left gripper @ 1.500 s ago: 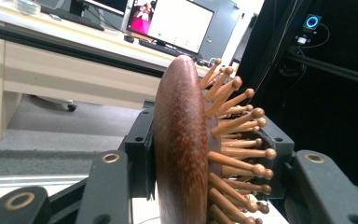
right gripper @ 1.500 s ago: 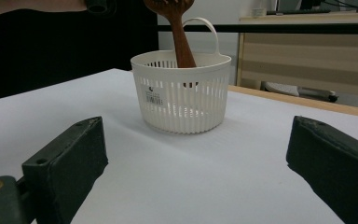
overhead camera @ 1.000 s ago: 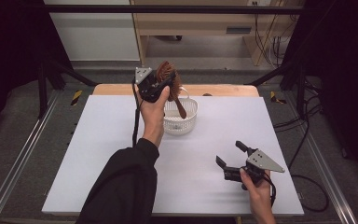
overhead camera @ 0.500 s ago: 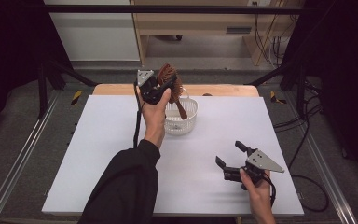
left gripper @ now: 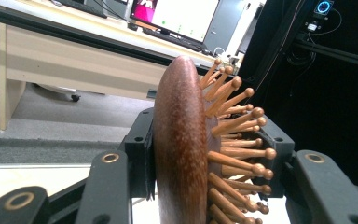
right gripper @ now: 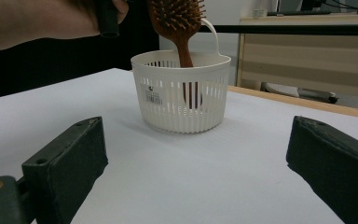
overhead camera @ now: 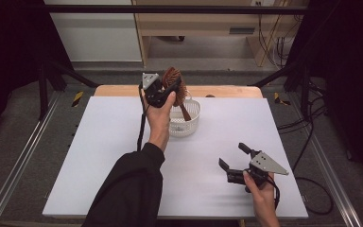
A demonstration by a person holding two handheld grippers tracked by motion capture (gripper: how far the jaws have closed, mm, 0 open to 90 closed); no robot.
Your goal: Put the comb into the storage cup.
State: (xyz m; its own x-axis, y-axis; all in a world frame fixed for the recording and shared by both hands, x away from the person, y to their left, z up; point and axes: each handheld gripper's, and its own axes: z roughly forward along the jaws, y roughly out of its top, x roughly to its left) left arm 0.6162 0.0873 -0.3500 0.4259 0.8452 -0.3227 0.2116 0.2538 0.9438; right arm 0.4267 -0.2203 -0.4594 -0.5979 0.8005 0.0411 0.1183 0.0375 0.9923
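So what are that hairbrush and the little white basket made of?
The hairbrush looks like dark polished wood: fine grain, soft sheen, paler wooden pins with rounded tips. The basket looks like moulded matte white plastic, given its thin even slats and smooth rim.

We see a hairbrush [left gripper: 182, 149] of dark, polished wood with paler wooden pins; a slotted basket [right gripper: 182, 91] of white, slightly glossy plastic; matt black claw pads [right gripper: 65, 158]; and a smooth, matt white tabletop [overhead camera: 113, 142] with a bare wood strip along its far edge.

brown wooden hairbrush [left gripper: 182, 154] edge-on, clamped between the left gripper's [left gripper: 200, 163] black jaws, bristles rightward
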